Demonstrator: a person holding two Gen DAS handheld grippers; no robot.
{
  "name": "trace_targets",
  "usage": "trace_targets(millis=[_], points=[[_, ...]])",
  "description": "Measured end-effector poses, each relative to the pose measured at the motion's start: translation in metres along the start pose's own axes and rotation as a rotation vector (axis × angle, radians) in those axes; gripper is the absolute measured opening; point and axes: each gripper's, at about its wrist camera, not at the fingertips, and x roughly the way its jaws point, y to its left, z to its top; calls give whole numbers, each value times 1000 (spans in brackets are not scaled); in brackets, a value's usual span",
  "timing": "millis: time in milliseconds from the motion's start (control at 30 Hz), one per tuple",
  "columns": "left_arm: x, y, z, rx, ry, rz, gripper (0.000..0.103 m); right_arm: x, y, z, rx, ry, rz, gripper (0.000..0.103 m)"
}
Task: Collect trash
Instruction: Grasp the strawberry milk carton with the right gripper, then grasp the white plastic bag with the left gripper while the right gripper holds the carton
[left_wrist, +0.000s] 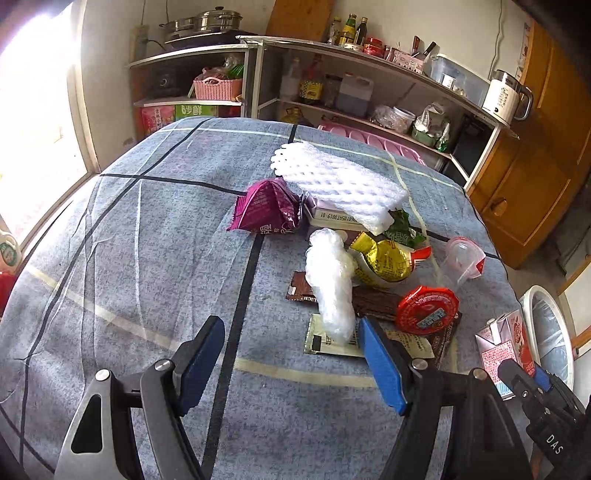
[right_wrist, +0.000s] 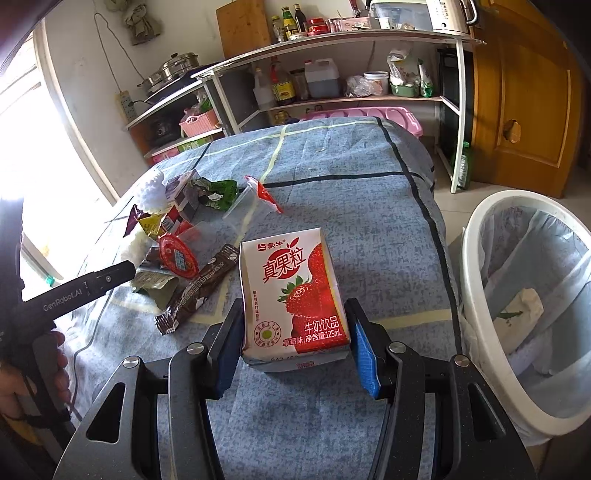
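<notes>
A strawberry milk carton (right_wrist: 295, 291) sits near the table's right edge, between the blue pads of my right gripper (right_wrist: 293, 314), which is shut on its two sides. The same carton (left_wrist: 498, 347) shows at the lower right of the left wrist view. My left gripper (left_wrist: 290, 326) hovers open over the blue checked tablecloth (left_wrist: 129, 258), nothing between its fingers. Its right fingertip is just short of a crumpled white plastic bag (left_wrist: 328, 288). Around the bag lie a red round lid (left_wrist: 426, 310), a yellow wrapper (left_wrist: 384, 260) and a purple wrapper (left_wrist: 266, 208).
A white bin (right_wrist: 476, 236) lined with a clear bag stands on the floor right of the table. White foam netting (left_wrist: 340, 181), a clear cup (left_wrist: 463, 258) and a brown wrapper (right_wrist: 199, 291) lie in the pile. Kitchen shelves (left_wrist: 369, 62) stand behind the table.
</notes>
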Motion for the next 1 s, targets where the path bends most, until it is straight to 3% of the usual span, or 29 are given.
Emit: trace_targets(millis=[233, 500, 600, 767, 900, 1000], points=[[-5, -1, 12, -13, -42, -15, 74, -1, -1, 0, 9, -1, 9, 54], [0, 22, 22, -13, -97, 154, 74, -1, -4, 1, 21, -3, 25, 54], [-1, 33, 26, 2, -106, 175, 74, -1, -4, 0, 16, -4, 16, 54], [16, 35, 27, 16, -40, 105, 74, 0, -5, 0, 20, -5, 15, 54], [27, 29, 27, 38, -17, 112, 74, 1, -3, 0, 16, -7, 6, 54], [28, 29, 26, 38, -26, 92, 63, 1, -2, 0, 18, -6, 8, 54]])
